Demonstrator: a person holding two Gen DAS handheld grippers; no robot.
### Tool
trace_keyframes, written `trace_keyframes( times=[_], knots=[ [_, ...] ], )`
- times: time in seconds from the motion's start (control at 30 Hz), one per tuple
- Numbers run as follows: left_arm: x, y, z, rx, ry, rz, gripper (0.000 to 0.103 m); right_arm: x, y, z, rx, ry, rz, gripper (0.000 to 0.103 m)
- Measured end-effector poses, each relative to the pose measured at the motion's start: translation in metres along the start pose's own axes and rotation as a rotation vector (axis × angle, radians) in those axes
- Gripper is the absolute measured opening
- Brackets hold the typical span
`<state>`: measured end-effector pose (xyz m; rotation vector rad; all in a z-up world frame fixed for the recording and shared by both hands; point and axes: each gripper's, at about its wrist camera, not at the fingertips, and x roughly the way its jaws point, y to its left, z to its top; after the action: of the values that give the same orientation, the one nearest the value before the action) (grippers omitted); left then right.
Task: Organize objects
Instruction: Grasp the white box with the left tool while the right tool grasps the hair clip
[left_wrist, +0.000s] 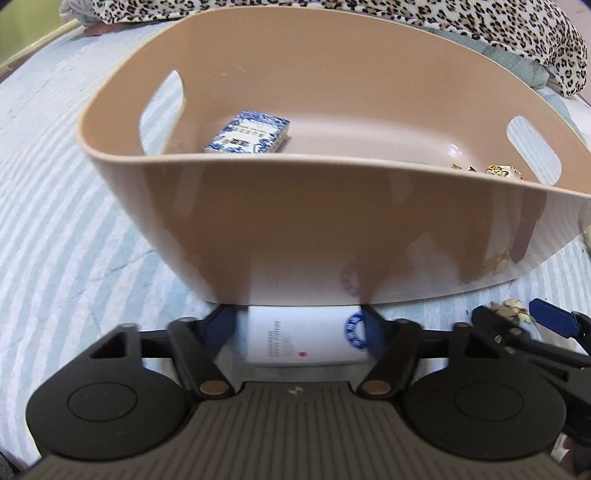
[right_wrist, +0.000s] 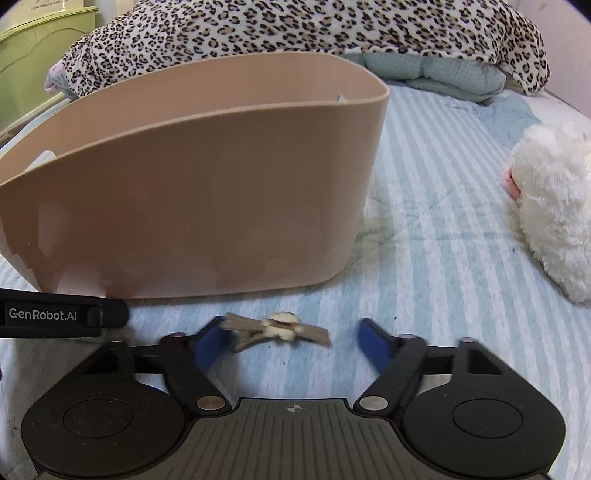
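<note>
Nearest the left wrist camera, the left tongs (left_wrist: 301, 332) are closed on one white box (left_wrist: 303, 339), a blue pad pressed against each of its ends, directly in front of the near wall of the tan basket (left_wrist: 295, 229) on the striped bed (left_wrist: 55, 221). That box appears to be light, rigid card with smooth faces; a grip across its ends, as here, should hold, though excess squeeze could dent it. Right tongs (right_wrist: 293, 338) stand open just in front of the basket, around one small hair clip (right_wrist: 277, 330), which lies on the bed close to the left pad and apart from the right pad. This clip looks thin, hard and light, with a pale ornament at its middle; in judgement the best hold is across the ornament, where it is thickest, since the flat ends may slip or pivot. Inside the basket lies one blue-and-white patterned box (left_wrist: 248, 133) against the left side, and at least two small gold-patterned items (left_wrist: 498, 170) near the right handle slot, mostly hidden by the rim. Behind the basket lies one leopard-print blanket (right_wrist: 295, 29); right of the basket lies one white plush toy (right_wrist: 554, 206).
</note>
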<state>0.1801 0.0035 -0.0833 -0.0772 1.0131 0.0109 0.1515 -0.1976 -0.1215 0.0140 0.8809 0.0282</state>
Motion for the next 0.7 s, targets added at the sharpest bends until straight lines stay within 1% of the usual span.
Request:
trace_keyframes(
  times=[0.03, 0.07, 0.2, 0.4, 0.5, 0.63, 0.7],
  knots=[
    [-0.002, 0.001, 0.0, 0.003, -0.003, 0.003, 0.061, -0.001, 0.0, 0.0, -0.003, -0.003, 0.0, 0.055],
    [-0.004, 0.002, -0.001, 0.001, -0.007, -0.001, 0.061, -0.002, 0.001, -0.001, -0.012, -0.004, -0.002, 0.054],
    [-0.01, 0.002, -0.006, 0.011, -0.016, 0.004, 0.06, -0.007, 0.009, -0.005, -0.073, -0.018, -0.008, 0.053],
    [-0.025, -0.005, -0.006, 0.034, -0.047, -0.003, 0.06, -0.024, 0.004, -0.004, -0.052, -0.031, 0.005, 0.053],
    [-0.045, -0.003, -0.008, 0.045, -0.085, -0.008, 0.06, -0.04, -0.003, 0.001, -0.047, -0.059, 0.013, 0.053],
    [-0.069, 0.0, -0.007, 0.057, -0.138, -0.008, 0.06, -0.069, -0.001, 0.003, -0.095, -0.128, 0.001, 0.053],
    [-0.081, 0.003, -0.006, 0.054, -0.161, -0.015, 0.06, -0.083, -0.001, 0.006, -0.096, -0.151, 0.014, 0.053]
  ],
)
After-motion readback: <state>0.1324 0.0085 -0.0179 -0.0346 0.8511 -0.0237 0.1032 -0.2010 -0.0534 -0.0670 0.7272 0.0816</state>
